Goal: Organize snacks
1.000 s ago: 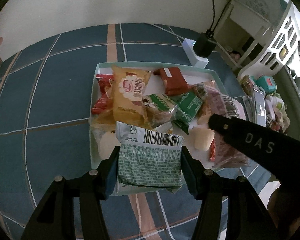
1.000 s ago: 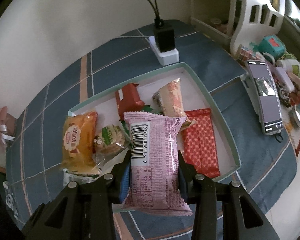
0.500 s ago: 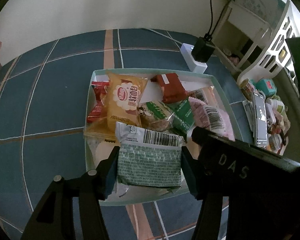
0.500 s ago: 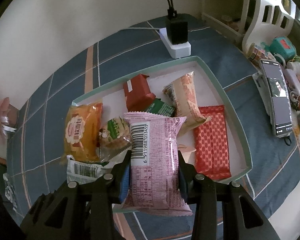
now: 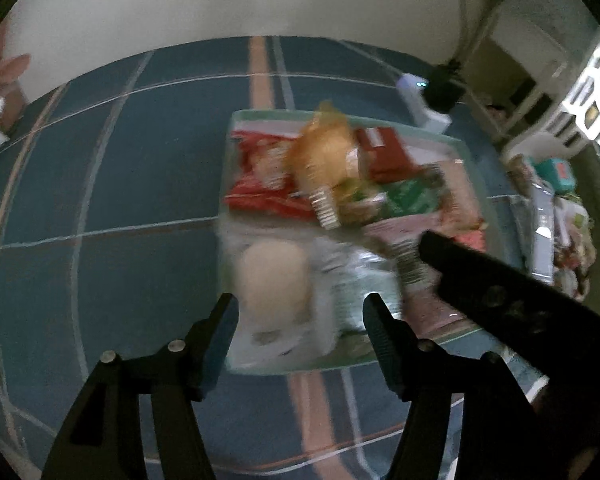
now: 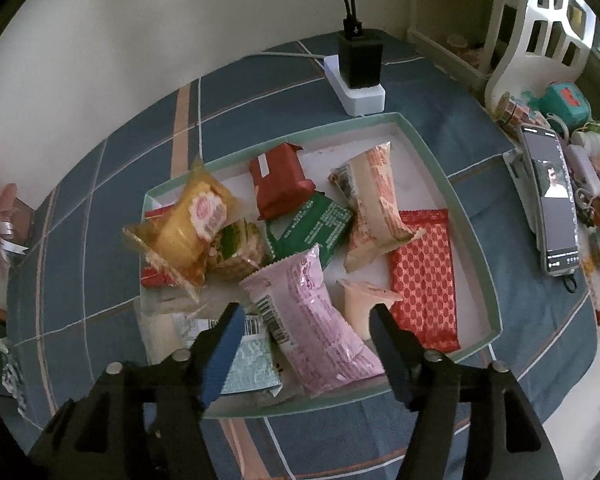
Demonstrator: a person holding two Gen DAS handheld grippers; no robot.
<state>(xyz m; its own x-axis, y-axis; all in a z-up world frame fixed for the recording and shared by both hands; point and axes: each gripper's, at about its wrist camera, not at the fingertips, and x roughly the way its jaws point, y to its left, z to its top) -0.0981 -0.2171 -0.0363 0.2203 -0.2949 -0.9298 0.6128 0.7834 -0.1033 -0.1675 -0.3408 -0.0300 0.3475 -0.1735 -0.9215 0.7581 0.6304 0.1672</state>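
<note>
A pale green tray (image 6: 428, 148) on the blue checked cloth holds several snack packets. My right gripper (image 6: 306, 332) hangs over the tray's near edge, jaws opening. The pink packet (image 6: 312, 320) lies slanted in the tray below them, touching neither pad. A pale green packet (image 6: 248, 364) rests flat at the tray's near left corner. The left wrist view is blurred. There my left gripper (image 5: 300, 320) is also opening, above a cream bun packet (image 5: 272, 280) and the pale green packet (image 5: 356, 292), gripping neither. The right gripper's black body (image 5: 500, 300) crosses that view on the right.
Yellow (image 6: 192, 224), dark red (image 6: 280, 184), green (image 6: 312, 228), beige (image 6: 372, 208) and red patterned (image 6: 424, 272) packets fill the tray. Behind it stands a white power strip with a black adapter (image 6: 360, 76). A phone (image 6: 548, 200), trinkets and a white rack (image 6: 540, 20) crowd the right.
Both grippers have let go: the pink packet and the pale green packet dropped from between the pads into the tray. Both pairs of jaws stand wider than before.
</note>
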